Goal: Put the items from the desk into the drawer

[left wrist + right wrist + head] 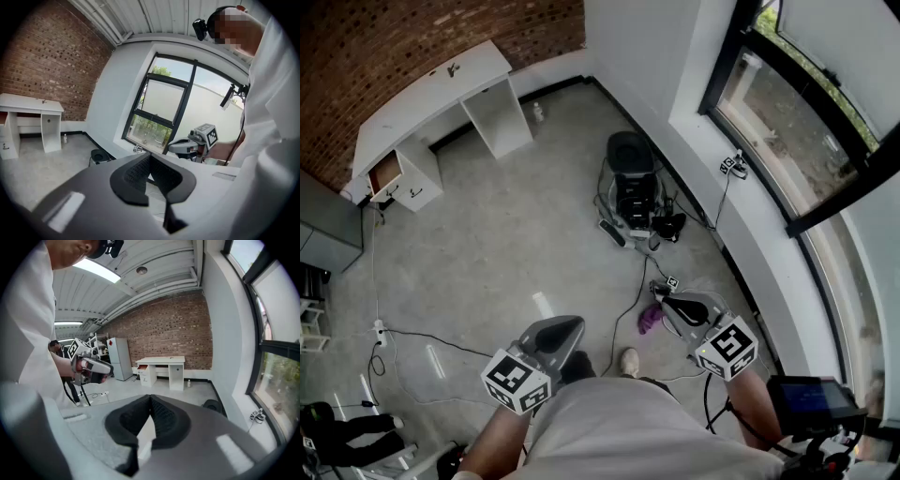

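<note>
Cross to the far worktop [422,94] and its pulled-out drawer [384,173] first; left hand-held gripper [572,325], right hand-held gripper [662,298] both pinched together, empty.

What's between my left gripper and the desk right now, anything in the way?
In the head view, only bare concrete floor lies between the left gripper and the white desk. A thin cable trails to the left of that stretch.

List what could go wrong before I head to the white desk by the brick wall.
Thin black cables trail over the grey concrete floor between you and the white desk: a likely trip. The left gripper and right gripper are both shut and empty; they must open before any grasp.
</note>
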Demonstrator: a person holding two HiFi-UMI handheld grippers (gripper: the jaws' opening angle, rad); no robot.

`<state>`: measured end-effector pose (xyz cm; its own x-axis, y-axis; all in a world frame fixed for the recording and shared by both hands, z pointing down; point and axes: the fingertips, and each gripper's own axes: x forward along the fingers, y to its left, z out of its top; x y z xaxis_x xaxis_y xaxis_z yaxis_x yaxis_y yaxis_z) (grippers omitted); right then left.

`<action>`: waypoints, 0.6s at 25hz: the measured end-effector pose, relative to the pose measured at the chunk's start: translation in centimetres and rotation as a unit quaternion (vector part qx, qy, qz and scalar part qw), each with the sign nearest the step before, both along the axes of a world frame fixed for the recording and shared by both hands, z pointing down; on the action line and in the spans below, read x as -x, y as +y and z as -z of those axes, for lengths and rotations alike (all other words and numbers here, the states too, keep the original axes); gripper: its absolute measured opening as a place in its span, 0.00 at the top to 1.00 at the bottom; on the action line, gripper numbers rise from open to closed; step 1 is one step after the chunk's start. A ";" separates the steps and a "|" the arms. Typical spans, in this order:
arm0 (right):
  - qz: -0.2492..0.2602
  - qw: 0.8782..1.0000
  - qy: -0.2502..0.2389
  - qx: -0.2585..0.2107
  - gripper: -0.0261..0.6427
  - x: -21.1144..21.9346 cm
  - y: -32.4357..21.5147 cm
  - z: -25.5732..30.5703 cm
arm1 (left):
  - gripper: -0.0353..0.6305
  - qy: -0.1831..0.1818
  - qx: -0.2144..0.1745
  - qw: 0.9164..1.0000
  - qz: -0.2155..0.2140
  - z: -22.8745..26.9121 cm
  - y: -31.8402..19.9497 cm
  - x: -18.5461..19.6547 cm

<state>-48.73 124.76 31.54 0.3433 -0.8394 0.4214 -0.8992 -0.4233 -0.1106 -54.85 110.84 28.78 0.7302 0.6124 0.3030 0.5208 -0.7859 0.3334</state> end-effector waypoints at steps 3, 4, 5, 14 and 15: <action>0.014 1.000 -0.004 -0.019 0.96 1.4 -2.0 0.6 | 0.94 0.005 -0.051 0.999 0.000 1.0 -1.0 2.6; 0.020 0.999 -0.007 -0.024 0.96 1.5 -2.6 0.7 | 0.94 0.008 -0.057 0.998 0.007 1.3 -1.3 3.0; 0.028 0.999 -0.011 -0.030 0.96 1.4 -3.3 0.7 | 0.94 0.009 -0.055 0.998 0.018 1.7 -1.8 3.1; 0.144 0.989 0.004 -0.040 0.96 -1.0 -16.5 1.9 | 0.94 0.007 -0.011 0.993 0.119 1.2 -12.3 1.4; 0.146 0.988 0.005 -0.042 0.96 -1.6 -17.8 2.2 | 0.94 0.012 -0.007 0.992 0.122 1.2 -13.6 0.4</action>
